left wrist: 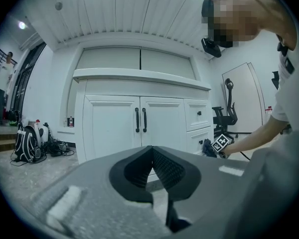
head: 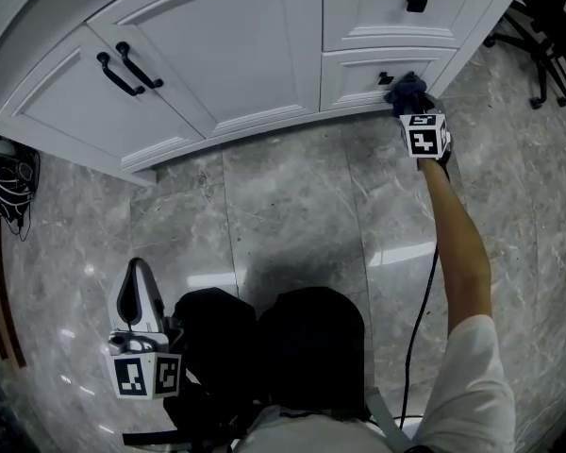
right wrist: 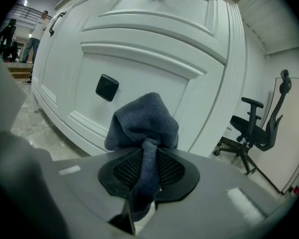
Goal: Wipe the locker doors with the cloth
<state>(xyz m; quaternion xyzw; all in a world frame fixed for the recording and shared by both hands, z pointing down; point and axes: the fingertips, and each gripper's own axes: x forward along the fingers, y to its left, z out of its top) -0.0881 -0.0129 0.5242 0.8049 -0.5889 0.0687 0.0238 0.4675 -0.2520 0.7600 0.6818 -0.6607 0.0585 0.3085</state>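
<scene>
The right tool (right wrist: 148, 169) pinched a blue cloth (right wrist: 142, 121) at the lower drawer front (right wrist: 139, 68), while the left tool (left wrist: 152, 169), pressed together and empty, hung well apart

Grey marbled floor (head: 292, 206), glossy, below both claws. Bears a white cabinet (head: 226, 83) directly ahead of the right gripper (head: 410, 107). Holds an office chair (right wrist: 261, 128) off to that claw's right. Carries a backpack (left wrist: 27, 143) and other bags, well to the left of the left gripper (left wrist: 152, 156), beside the cabinet's end.
</scene>
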